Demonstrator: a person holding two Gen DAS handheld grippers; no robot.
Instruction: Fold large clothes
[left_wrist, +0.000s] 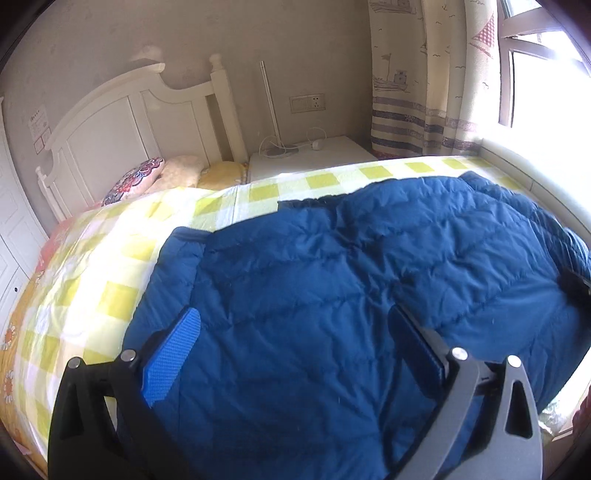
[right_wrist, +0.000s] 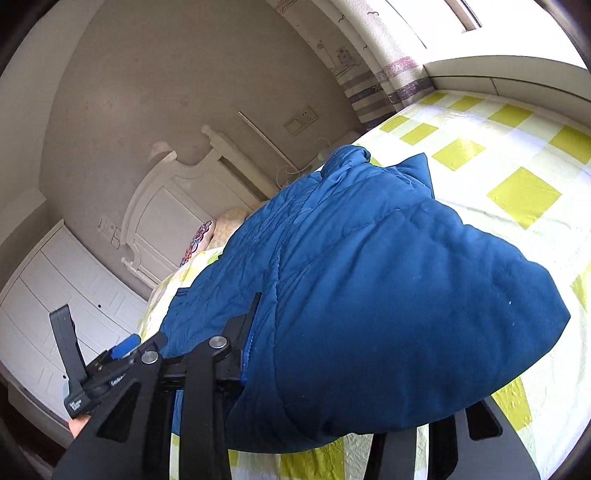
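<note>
A large blue quilted jacket (left_wrist: 332, 277) lies spread on the bed (left_wrist: 92, 280), over a yellow-and-white checked bedspread, taking up most of the end of the bed away from the headboard (left_wrist: 122, 125) and reaching toward the window-side edge. It is laid flat so that its panels can be turned over one another.

The left claw (left_wrist: 295, 343) hangs above the middle of the jacket with its jaws wide apart and nothing between them; its blue pad (left_wrist: 171, 354) stands clear of the cloth. It looks released, probably waiting while the other side does the lifting.

The right claw (right_wrist: 332, 369) is clenched on a thick fold of the jacket (right_wrist: 369, 277): in the right wrist view the cloth bulges between the black fingers and drapes over them, hiding the far finger almost wholly. The jaws stop well short of meeting because the padding fills the gap. The seized part rises off the bedspread in a puffed hump, with bare checked bedspread (right_wrist: 517, 192) beyond it toward the window-side corner.

By my reading, a side panel or sleeve is gripped in order to carry it across the jacket's body. The padded cloth will likely spring back, so the fold may need pressing flat.
</note>
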